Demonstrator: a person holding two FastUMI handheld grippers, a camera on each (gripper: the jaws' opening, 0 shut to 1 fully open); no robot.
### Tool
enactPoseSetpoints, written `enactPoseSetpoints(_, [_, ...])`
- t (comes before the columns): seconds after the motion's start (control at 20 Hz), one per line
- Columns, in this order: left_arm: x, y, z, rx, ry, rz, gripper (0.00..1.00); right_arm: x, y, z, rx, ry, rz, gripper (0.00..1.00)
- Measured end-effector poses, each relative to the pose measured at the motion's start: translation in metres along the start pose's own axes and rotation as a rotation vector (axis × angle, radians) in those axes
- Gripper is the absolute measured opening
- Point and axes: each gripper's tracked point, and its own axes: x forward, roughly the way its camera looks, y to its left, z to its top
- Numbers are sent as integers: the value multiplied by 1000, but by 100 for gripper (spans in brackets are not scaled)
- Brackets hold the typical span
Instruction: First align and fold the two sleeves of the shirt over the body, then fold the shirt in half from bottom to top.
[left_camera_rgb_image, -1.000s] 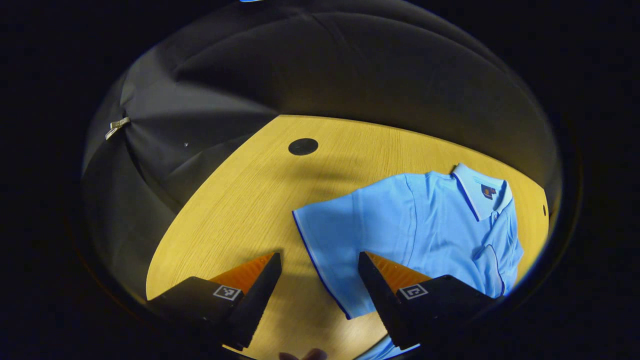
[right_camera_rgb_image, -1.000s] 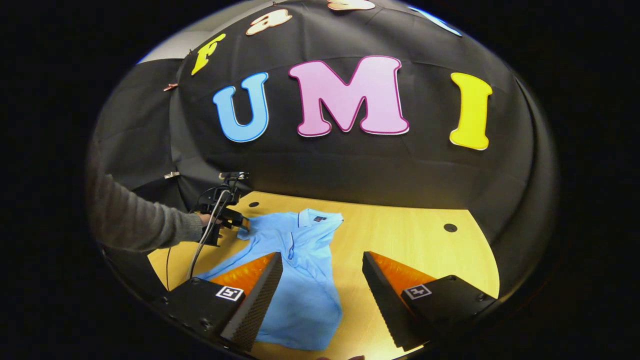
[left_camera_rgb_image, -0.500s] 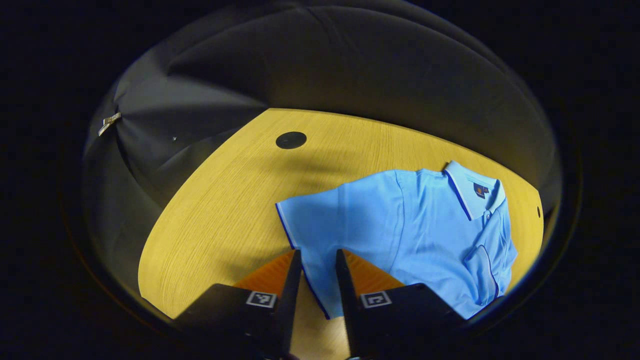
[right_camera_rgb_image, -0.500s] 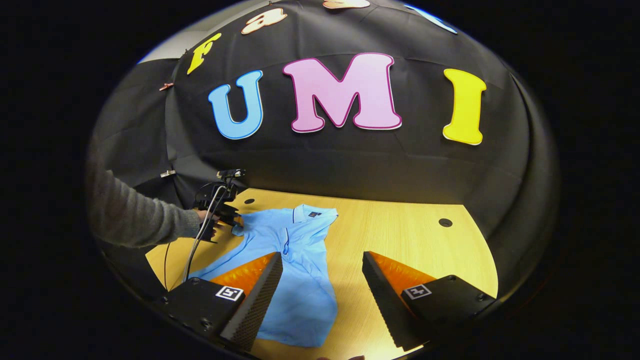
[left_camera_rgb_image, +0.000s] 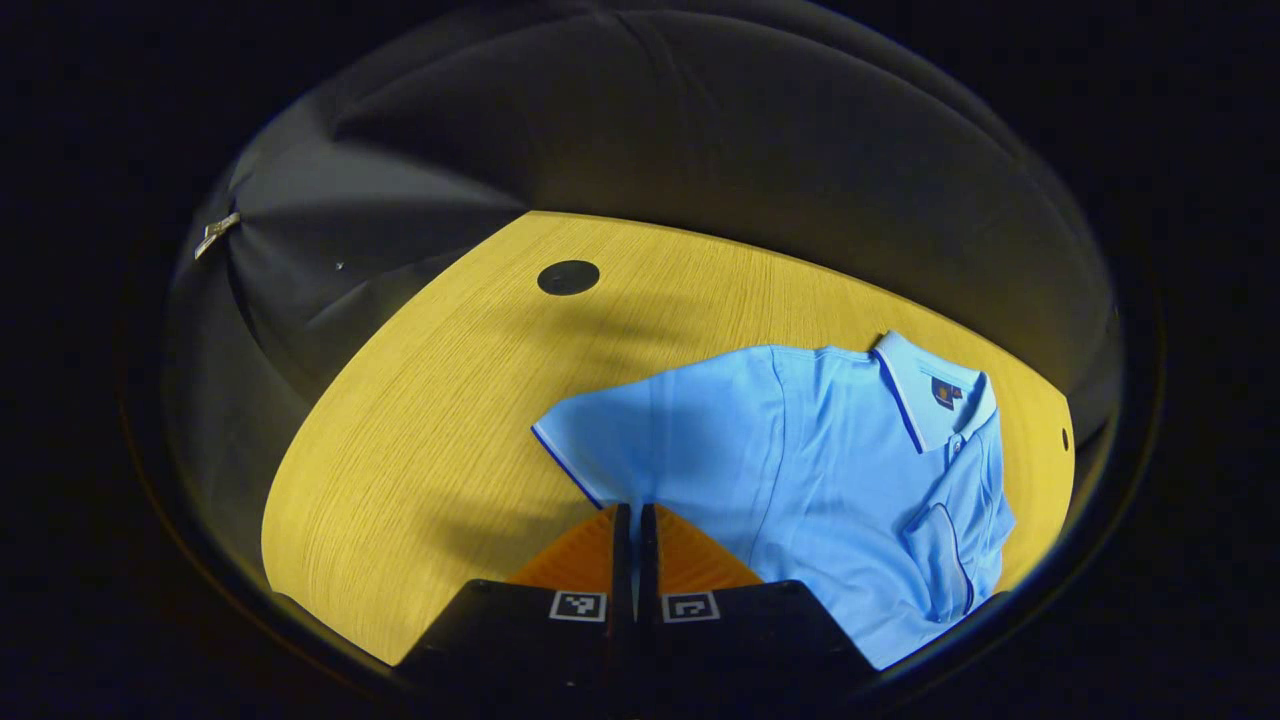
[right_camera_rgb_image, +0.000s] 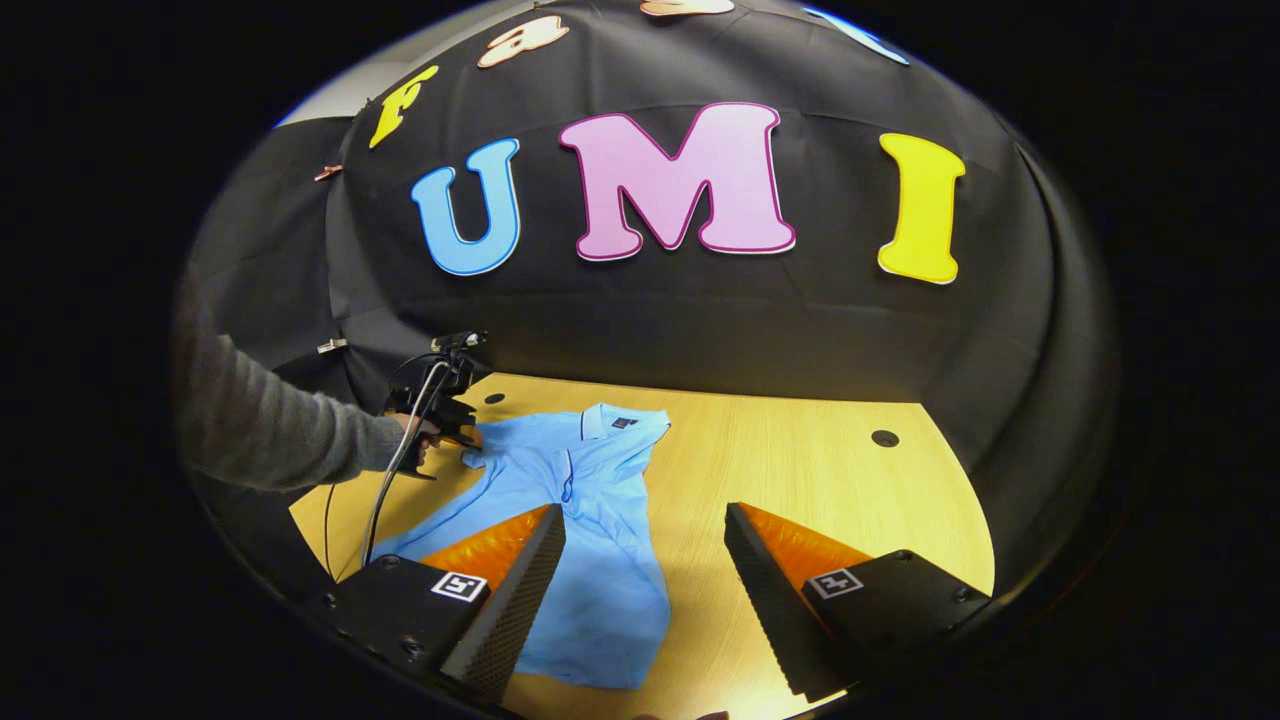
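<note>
A light blue polo shirt (left_camera_rgb_image: 840, 460) lies flat on the wooden table (left_camera_rgb_image: 420, 430), collar (left_camera_rgb_image: 925, 385) towards the far wall. Its near sleeve (left_camera_rgb_image: 640, 440) spreads out sideways, and my left gripper (left_camera_rgb_image: 628, 512) is shut on that sleeve's dark-trimmed hem. A trimmed flap (left_camera_rgb_image: 940, 540), seemingly the other sleeve, lies folded on the body. In the right gripper view the shirt (right_camera_rgb_image: 600, 560) runs from the collar down under my right gripper (right_camera_rgb_image: 645, 535), which hovers open above its lower part. The left gripper (right_camera_rgb_image: 462, 437) shows there at the sleeve, held by a hand.
A grey-sleeved arm (right_camera_rgb_image: 270, 430) reaches in from the left, with a cable (right_camera_rgb_image: 385, 500) trailing over the table's near left edge. Round holes (left_camera_rgb_image: 568, 277) (right_camera_rgb_image: 884, 438) sit in the tabletop. Bare wood (right_camera_rgb_image: 820, 450) lies right of the shirt. Black cloth walls stand behind.
My left gripper's fingers have come together from wide open and now pinch the sleeve's hem. The right gripper has stayed open and has hardly moved.
</note>
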Motion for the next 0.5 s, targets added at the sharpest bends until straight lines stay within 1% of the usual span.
enactPoseSetpoints(0.15, [-3, 1, 4, 8, -16, 6, 6, -1, -1, -2, 11, 7, 2, 100])
enactPoseSetpoints(0.25, [-7, -5, 12, 4, -47, -14, 6, 0, -1, -2, 12, 6, 2, 99])
enactPoseSetpoints(0.4, [-14, -21, 18, 17, -72, -69, 6, 0, 1, -3, 10, 7, 6, 100])
enactPoseSetpoints(0.5, [-22, -39, 23, 18, -97, -128, 6, 2, 3, -4, 10, 9, 9, 100])
